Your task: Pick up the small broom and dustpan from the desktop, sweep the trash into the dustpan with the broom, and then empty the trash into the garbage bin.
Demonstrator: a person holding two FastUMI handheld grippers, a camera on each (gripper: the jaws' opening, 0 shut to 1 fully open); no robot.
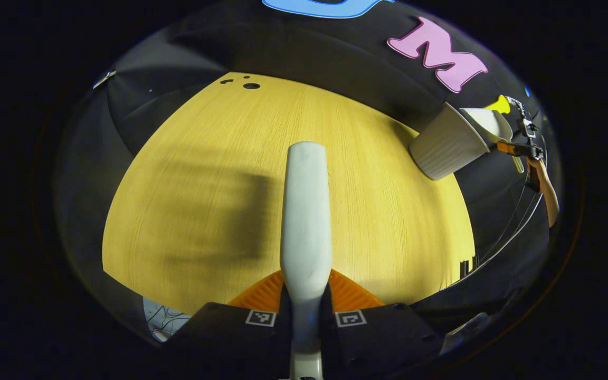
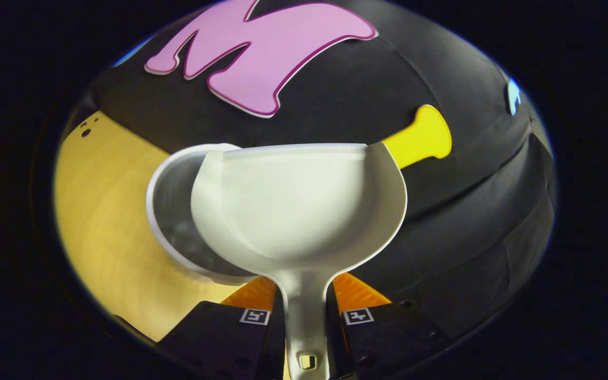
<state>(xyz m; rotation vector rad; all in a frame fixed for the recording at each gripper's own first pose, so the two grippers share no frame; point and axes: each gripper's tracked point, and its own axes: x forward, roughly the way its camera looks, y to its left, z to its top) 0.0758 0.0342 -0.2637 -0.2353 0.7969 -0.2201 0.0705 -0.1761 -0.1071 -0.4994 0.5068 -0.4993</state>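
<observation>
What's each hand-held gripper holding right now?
Left hand-held gripper: shut on the broom.
Right hand-held gripper: shut on the dustpan, over the bin.

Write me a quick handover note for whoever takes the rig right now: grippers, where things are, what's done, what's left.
Left gripper: shut on the broom handle, held over the wooden desk; bristles out of sight.
Right gripper: shut on the dustpan handle, with the pan held at the mouth of the white bin, which stands at the desk's edge.
Done: both tools picked up; the pan looks empty, and I see no trash on the visible desk, so sweeping and tipping seem done.
Left: check that the trash landed in the bin; its contents are unclear.
</observation>
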